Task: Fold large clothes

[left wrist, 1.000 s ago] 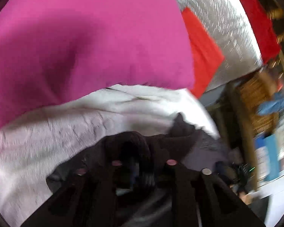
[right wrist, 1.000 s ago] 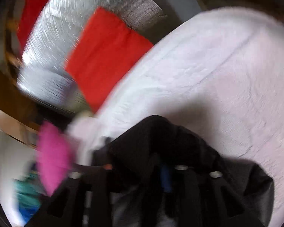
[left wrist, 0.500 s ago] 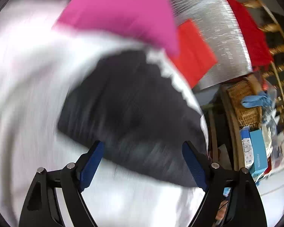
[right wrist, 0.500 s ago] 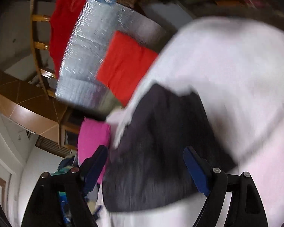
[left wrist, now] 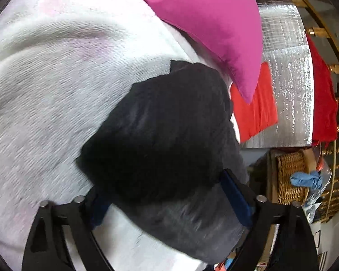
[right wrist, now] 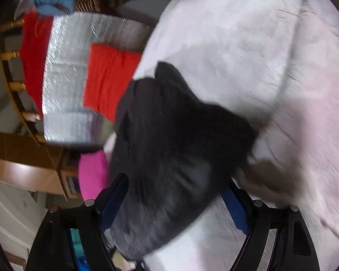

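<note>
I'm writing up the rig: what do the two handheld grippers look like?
Both match: the left gripper and right gripper have black angular finger frames with cut-out openings, silver round pivot pins, and ribbed blue pads lining the jaws. No cables, sleeves or markings show.

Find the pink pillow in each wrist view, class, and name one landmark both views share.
Left wrist view: pink pillow fills the upper right, lying on the white bedcover.
Right wrist view: pink pillow shows small at lower left, beside the black garment.
Shared landmark: the orange-red cloth on silver sheeting.
</note>
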{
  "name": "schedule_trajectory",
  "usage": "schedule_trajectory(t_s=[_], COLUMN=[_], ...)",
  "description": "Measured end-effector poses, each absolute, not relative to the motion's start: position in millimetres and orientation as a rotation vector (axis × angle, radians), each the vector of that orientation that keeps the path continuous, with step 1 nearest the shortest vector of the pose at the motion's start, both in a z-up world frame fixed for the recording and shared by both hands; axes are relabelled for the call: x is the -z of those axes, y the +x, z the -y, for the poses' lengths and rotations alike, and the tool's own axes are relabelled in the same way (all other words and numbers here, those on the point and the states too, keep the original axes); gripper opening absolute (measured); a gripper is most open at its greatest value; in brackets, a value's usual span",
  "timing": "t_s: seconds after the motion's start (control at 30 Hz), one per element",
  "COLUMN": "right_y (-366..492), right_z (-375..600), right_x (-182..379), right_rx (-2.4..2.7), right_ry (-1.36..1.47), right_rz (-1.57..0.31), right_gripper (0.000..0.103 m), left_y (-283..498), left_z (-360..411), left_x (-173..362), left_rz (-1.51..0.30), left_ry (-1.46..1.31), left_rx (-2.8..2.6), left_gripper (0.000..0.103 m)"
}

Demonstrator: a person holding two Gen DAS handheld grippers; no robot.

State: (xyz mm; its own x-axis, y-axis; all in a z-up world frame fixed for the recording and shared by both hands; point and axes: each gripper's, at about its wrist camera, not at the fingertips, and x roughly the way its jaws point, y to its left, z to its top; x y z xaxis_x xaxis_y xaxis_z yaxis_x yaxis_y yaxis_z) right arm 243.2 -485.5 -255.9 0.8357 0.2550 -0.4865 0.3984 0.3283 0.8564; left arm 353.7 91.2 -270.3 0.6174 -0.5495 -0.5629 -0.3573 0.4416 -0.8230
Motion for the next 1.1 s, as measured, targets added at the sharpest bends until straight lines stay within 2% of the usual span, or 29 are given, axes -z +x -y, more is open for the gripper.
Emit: schedule_trajectory(t_s=[0.03,0.1,0.13,0.17,0.2,0.23,0.27,0.33,0.43,0.67,0.7,0.73,0.8,0.87,0.9,0.97,1.03,1.07,1.1], right_y=[247.1,261.1,265.3,268.6,269.0,268.3,267.2,260.6,243.3,156.4,141.9,131.6,110.6,93.4,87.0,71.3,62.5,59.0,59.5], right_z=[484.4,478.9,477.7,477.4,476.9,474.7,470.0,461.7,453.7,452.8,450.6,450.2,448.5,453.2,453.7,449.5,444.1,438.5,435.5], right_x=[254.9,254.7,255.0,255.0,250.8,243.3,233.8,220.7,206.3,197.6,203.0,209.8,232.5,236.2,230.8,207.8,187.7,169.0,155.9], right_rx=[0.112,0.151,0.181,0.193,0.197,0.198,0.2,0.201,0.185,0.158,0.161,0.167,0.183,0.172,0.184,0.177,0.125,0.085,0.073], right_ry=[1.231,1.159,1.128,1.106,1.088,1.053,1.002,0.925,0.903,0.917,0.91,0.904,0.931,1.0,0.99,0.904,0.826,0.765,0.73], right_rz=[-0.615,-0.62,-0.636,-0.644,-0.641,-0.64,-0.637,-0.624,-0.641,-0.728,-0.751,-0.778,-0.885,-0.916,-0.93,-0.95,-0.988,-0.991,-0.972], right_gripper=[0.084,0.074,0.058,0.052,0.049,0.042,0.038,0.034,0.034,0.034,0.034,0.036,0.043,0.062,0.067,0.07,0.071,0.071,0.071], left_y=[359.5,363.0,362.3,363.2,362.8,368.8,369.5,366.4,353.6,275.6,260.4,250.0,232.0,213.0,204.6,190.2,181.7,182.7,186.4], left_z=[-88.8,-87.4,-87.0,-85.1,-85.5,-84.3,-85.0,-86.3,-85.6,-96.8,-98.1,-98.9,-103.3,-112.3,-116.0,-123.8,-134.0,-137.8,-141.6], left_x=[268.8,270.3,271.1,271.1,268.2,266.9,264.8,259.8,245.2,243.1,247.8,251.9,264.4,264.0,259.8,240.9,214.5,199.6,183.6], left_rz=[-0.948,-0.937,-0.933,-0.938,-0.945,-0.953,-0.967,-0.966,-0.952,-1.034,-1.053,-1.079,-1.15,-1.174,-1.206,-1.226,-1.168,-1.124,-1.066], left_ry=[-1.154,-1.156,-1.15,-1.136,-1.108,-1.088,-1.066,-1.04,-0.969,-0.898,-0.865,-0.841,-0.808,-0.82,-0.797,-0.73,-0.679,-0.655,-0.631], left_rx=[0.141,0.137,0.131,0.121,0.103,0.097,0.095,0.097,0.098,0.186,0.189,0.186,0.181,0.209,0.209,0.215,0.231,0.221,0.197], left_gripper=[0.093,0.093,0.091,0.087,0.073,0.064,0.06,0.044,0.036,0.036,0.04,0.051,0.065,0.066,0.069,0.069,0.071,0.073,0.08])
